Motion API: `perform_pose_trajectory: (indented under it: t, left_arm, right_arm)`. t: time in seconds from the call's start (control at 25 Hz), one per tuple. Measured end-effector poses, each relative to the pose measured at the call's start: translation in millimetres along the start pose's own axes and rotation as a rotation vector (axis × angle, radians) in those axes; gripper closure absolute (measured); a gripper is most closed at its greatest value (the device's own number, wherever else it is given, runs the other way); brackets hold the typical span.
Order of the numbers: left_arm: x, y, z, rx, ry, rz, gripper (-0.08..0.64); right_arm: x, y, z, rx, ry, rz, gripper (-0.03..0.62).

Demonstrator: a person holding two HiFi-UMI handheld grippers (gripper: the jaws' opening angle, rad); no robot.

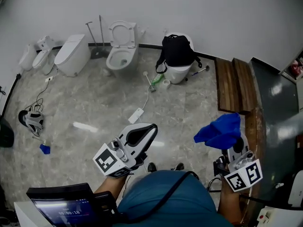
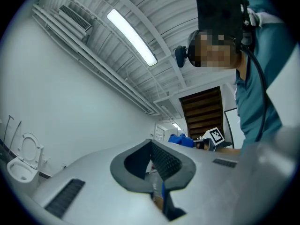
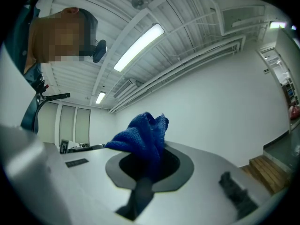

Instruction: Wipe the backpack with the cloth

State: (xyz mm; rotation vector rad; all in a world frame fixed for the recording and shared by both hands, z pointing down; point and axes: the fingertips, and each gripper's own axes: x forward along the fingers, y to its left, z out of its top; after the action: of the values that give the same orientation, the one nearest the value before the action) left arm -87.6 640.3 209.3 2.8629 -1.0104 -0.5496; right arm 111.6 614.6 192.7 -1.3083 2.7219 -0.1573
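Right gripper (image 1: 236, 148) was clamped on the cloth (image 1: 220, 130), left gripper (image 1: 139, 135) closed and empty; the backpack (image 1: 176, 50) sat well apart against the far wall. Wiping well likely meant closing in first, grip firm

Backpack (image 1: 176, 50): one. Cloth (image 1: 220, 131): one. Claws (image 1: 147, 130) (image 1: 233, 144): two. Toilets (image 1: 122, 51): at least three.

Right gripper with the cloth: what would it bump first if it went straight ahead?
Nothing nearby. The right gripper, shut on the blue cloth, points up into open air; probably the far white wall comes first.
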Motion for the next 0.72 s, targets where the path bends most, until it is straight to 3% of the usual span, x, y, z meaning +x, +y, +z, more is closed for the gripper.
perform_pose_trajectory:
  t: [0.32, 0.72]
  left_arm:
    - [-1, -43, -28, 0.013, 0.016, 0.004, 0.555]
    - [34, -65, -21, 0.002, 0.038, -0.007, 0.555]
  right_arm:
    - [-42, -13, -14, -0.025, -0.018, 0.012, 0.572]
    - [-53, -37, 3, -0.015, 0.017, 0.006, 0.572]
